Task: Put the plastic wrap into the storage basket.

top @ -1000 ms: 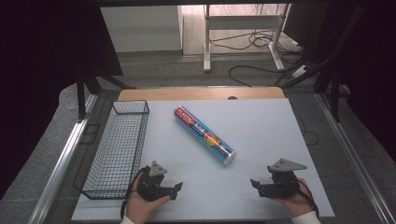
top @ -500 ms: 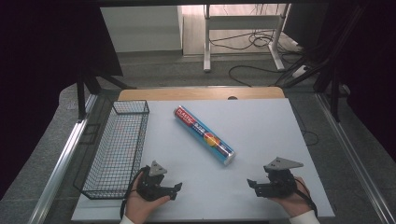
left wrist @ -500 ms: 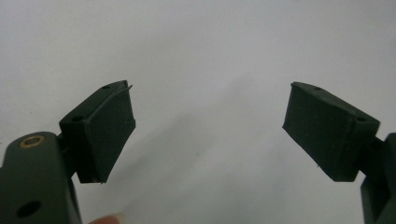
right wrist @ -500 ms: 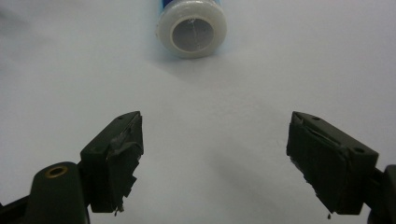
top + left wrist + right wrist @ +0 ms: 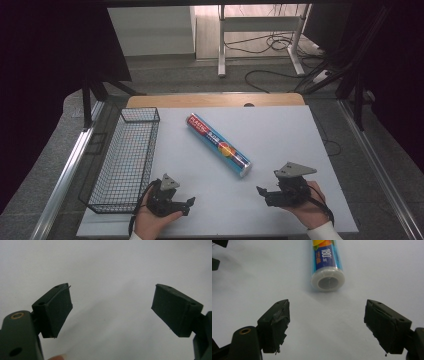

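Table has a white top with a wood strip along its far edge. Everything below is placed relative to the roll.

Basket, black wire, long and narrow, sits well to the left of the roll at the table's left edge, its long side running from near to far.

Roll, a wrapped tube with blue, red and orange print, lies flat on the table near its middle, set diagonally: far end up-left, near end down-right. In the right gripper view the near end of the roll shows a white cap with a hollow core, and "180" is readable on the blue label.

Right gripper is held in a hand on the near side of the roll, just right of the roll's near end and apart from it. It has a grey plate on top. Fingers are spread wide with nothing between them; the roll's end lies ahead of the gap, not touching.

Left gripper is held in a hand on the near-left side of the roll, well apart from it, close to the basket's near end. Fingers are spread wide, with bare white table between them.
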Demonstrator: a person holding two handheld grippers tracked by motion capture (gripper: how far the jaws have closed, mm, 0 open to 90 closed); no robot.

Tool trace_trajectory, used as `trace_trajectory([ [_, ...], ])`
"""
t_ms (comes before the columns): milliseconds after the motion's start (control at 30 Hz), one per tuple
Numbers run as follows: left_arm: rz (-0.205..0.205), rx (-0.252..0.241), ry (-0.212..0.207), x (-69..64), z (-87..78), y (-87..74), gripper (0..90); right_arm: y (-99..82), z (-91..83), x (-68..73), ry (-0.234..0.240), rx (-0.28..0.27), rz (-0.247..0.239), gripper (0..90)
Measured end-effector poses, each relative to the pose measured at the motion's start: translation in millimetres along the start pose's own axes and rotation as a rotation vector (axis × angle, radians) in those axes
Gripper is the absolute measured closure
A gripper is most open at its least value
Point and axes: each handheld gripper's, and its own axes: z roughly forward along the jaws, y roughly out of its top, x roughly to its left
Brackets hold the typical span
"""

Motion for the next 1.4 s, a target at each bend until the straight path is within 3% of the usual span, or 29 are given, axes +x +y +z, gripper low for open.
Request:
trace_trajectory([
  [133,-0.004,-0.005,-0.001,1.0,-0.4,-0.6,16.1,16.5,6.3,8.1,0.01,0.006,-0.018,21.9],
  [167,0.0,-0.008,-0.005,1.3,-2.2,-0.8,16.1,30.1,12.0,14.2,-0.008,0.029,-0.047,22.3],
  [267,0.0,-0.016,-0.009,2.6,-4.2,-1.4,16.1,46.5,17.9,20.8,-0.006,0.031,-0.069,22.5],
  [500,-0.007,-0.019,-0.007,4.5,-6.5,-1.3,16.1,68.5,32.7,22.9,0.016,0.073,-0.089,22.4],
  [667,-0.01,-0.016,-0.004,4.9,-5.0,-1.2,16.1,76.1,48.6,12.8,0.047,0.115,-0.071,22.2],
  [967,-0.004,-0.019,-0.011,3.7,-6.8,-0.8,16.0,90.9,68.7,1.7,0.049,0.147,-0.05,20.7],
  [1200,0.0,-0.015,-0.015,2.8,-5.6,-1.3,16.0,111.5,97.2,-2.3,0.048,0.187,-0.049,18.4],
  [1333,0.007,-0.013,-0.018,1.2,-5.4,-1.3,16.0,127.9,125.3,-7.8,0.051,0.235,-0.029,17.5],
  [1367,0.007,-0.013,-0.018,1.2,-5.4,-1.3,16.0,127.9,125.3,-7.8,0.051,0.235,-0.029,17.5],
  [1400,0.009,-0.011,-0.019,1.2,-5.2,-1.6,16.0,133.2,137.6,-9.5,0.05,0.254,-0.02,16.8],
])
